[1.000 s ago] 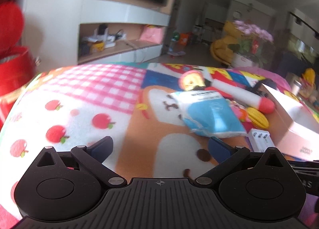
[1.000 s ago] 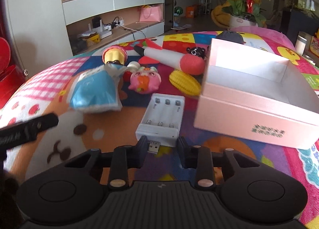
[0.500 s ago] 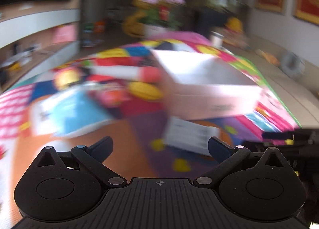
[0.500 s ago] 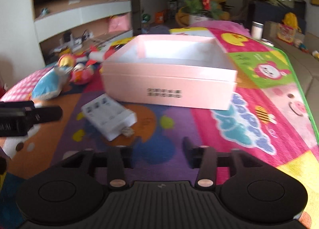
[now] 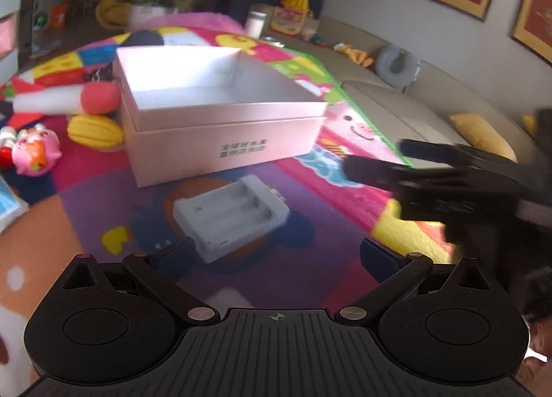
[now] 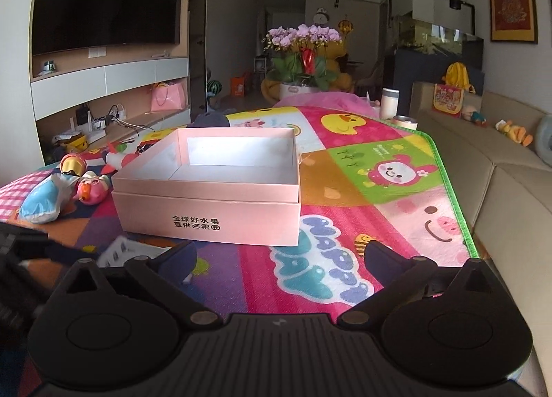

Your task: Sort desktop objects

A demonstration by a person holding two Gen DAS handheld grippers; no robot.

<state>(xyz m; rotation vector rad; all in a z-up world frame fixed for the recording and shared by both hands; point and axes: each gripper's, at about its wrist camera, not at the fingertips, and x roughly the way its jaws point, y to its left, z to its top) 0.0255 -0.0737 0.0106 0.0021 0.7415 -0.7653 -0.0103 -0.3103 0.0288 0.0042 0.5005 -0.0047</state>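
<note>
The jaws of the right gripper are seen spread wide and opening, with nothing between them; a second earlier they were nearly closed at the plug end of the white battery charger. The charger has thus been let go short of the pink box: it lies on the colourful mat just in front of the box, at lower centre of the left wrist view. The jaws of the left gripper are also released and empty, with the charger's near corner just beside the left finger. The sorting step is judged unfinished, since the box is empty.

In the left view the whole charger, a yellow corn toy and the right gripper at centre right are shown. In the right view only a corner of the charger is visible at lower left, but a blue packet beside the box is shown more fully.
</note>
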